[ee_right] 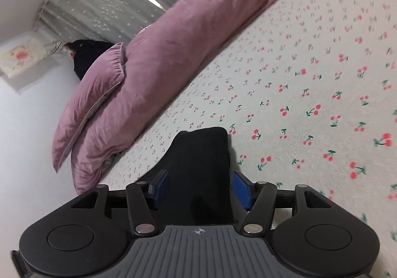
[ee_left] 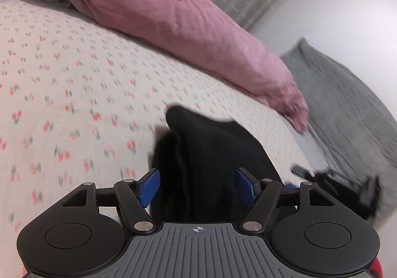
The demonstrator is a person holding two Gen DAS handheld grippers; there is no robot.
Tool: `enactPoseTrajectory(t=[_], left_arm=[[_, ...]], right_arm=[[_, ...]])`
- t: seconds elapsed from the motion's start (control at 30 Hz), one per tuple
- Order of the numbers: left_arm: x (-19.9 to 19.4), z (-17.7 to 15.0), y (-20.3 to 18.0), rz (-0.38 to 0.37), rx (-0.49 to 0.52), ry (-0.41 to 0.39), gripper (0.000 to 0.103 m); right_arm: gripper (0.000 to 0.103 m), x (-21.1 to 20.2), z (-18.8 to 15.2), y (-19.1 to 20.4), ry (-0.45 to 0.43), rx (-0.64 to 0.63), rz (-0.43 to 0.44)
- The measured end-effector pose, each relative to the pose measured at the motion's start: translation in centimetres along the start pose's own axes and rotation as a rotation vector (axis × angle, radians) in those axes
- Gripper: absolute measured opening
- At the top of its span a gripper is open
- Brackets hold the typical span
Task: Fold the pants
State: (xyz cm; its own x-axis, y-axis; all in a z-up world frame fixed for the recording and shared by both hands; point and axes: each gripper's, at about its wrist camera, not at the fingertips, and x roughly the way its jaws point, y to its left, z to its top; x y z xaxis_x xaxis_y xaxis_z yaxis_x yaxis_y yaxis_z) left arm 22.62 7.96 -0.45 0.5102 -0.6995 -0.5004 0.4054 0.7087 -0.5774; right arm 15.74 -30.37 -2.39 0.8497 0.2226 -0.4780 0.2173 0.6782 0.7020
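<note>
The black pants [ee_left: 211, 154] lie on the cherry-print bedsheet [ee_left: 74, 79]. In the left wrist view a bunched part of them rises between the blue pads of my left gripper [ee_left: 198, 187], whose jaws stand wide apart. In the right wrist view a flat black end of the pants [ee_right: 201, 166] sits between the blue pads of my right gripper [ee_right: 200, 190], also wide apart, over the sheet [ee_right: 310, 79]. Neither pair of pads presses the cloth. The rest of the pants is hidden under the grippers. The other gripper [ee_left: 347, 186] shows blurred at the right of the left wrist view.
A pink duvet [ee_left: 161, 17] lies along the far side of the bed, also in the right wrist view [ee_right: 173, 42]. A grey blanket [ee_left: 347, 104] is at the right. Grey curtains [ee_right: 111, 0], a white wall and a dark object [ee_right: 86, 57] stand behind.
</note>
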Motion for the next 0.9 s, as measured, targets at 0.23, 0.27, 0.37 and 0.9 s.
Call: enactPoseTrajectory(t=[0.23, 0.27, 0.37, 0.9], left_arm=[[-1.5, -3.5, -0.5, -0.08, 0.0, 0.116, 0.058], [-1.3, -3.7, -0.8, -0.071, 0.006, 0.118, 0.042], [-0.8, -4.8, -1.1, -0.032, 0.003, 0.098, 0.013], [-2.2, -6.4, -3.3, 0.181, 0.252, 0.027, 0.024]], right_arm=[[0.061, -2.0, -3.6, 2.8, 0.015, -0.265, -0.141], [0.061, -2.3, -4.0, 3.0, 0.013, -0.282, -0.136], [0.061, -2.8, -4.9, 3.6, 0.002, -0.324, -0.12], [0.068, -2.6, -8.8, 4.9, 0.078, -0.578, -0.173]])
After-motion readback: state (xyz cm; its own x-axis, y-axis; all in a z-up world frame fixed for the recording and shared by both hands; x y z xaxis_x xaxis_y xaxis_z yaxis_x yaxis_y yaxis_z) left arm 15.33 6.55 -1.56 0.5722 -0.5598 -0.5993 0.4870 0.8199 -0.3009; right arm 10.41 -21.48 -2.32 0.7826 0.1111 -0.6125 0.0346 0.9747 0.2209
